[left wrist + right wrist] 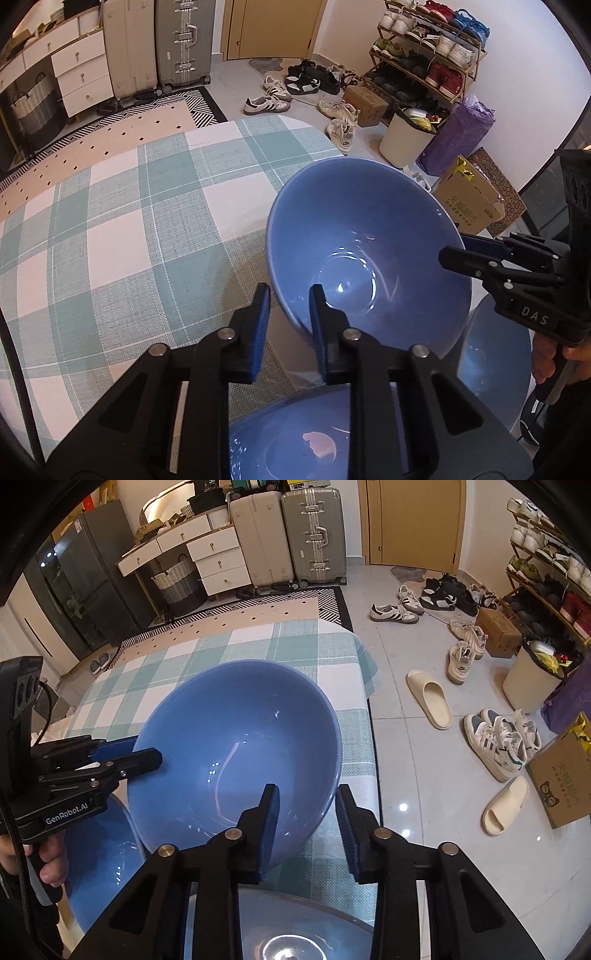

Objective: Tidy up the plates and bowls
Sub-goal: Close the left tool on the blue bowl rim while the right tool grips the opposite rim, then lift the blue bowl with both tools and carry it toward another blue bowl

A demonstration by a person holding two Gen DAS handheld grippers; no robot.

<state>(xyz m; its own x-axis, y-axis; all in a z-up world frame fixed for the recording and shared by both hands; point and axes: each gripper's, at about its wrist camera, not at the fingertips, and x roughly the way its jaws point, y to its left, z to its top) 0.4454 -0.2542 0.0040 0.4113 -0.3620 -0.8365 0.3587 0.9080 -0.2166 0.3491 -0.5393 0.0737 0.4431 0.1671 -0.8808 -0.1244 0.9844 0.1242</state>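
A big blue bowl is gripped from both sides over the plaid-covered table. My left gripper is shut on its near-left rim, one pad inside the bowl and one outside. The right wrist view shows that left gripper clamped across the rim. My right gripper is shut on the opposite rim; from the left wrist view, the right gripper straddles the edge. A second blue bowl lies below. Another blue dish sits at the table's right edge.
A pale glassy plate lies under my right gripper. The table's right edge drops to a tiled floor with shoes, slippers, a cardboard box and a bin. Suitcases and drawers stand at the back wall.
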